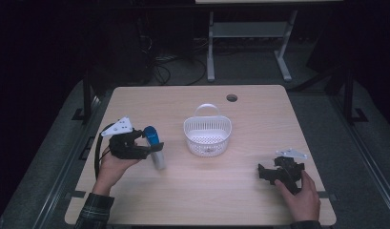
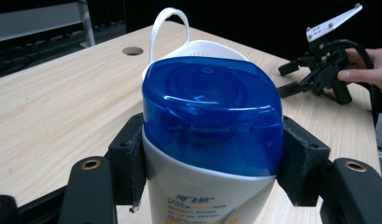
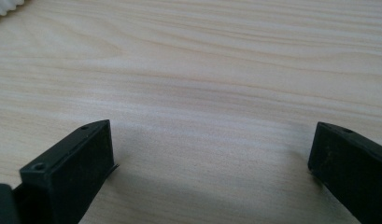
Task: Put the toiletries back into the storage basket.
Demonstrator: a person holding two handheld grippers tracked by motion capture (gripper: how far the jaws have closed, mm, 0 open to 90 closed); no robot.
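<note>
Two grippers on the table: the left gripper (image 2: 209,163) pinches a blue-capped bottle (image 2: 209,126) just under its cap, upright left of the white basket (image 1: 207,133). The right gripper (image 3: 212,163) rests low over bare wood at the near right, jaws spread wide with nothing between. Bottle label cut off, unreadable. Pale wooden table (image 1: 259,119); dark room behind.

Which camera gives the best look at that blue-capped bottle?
The left gripper view: the bottle sits close up, clamped between that gripper's jaws. The high view shows it small, beside the basket.
</note>
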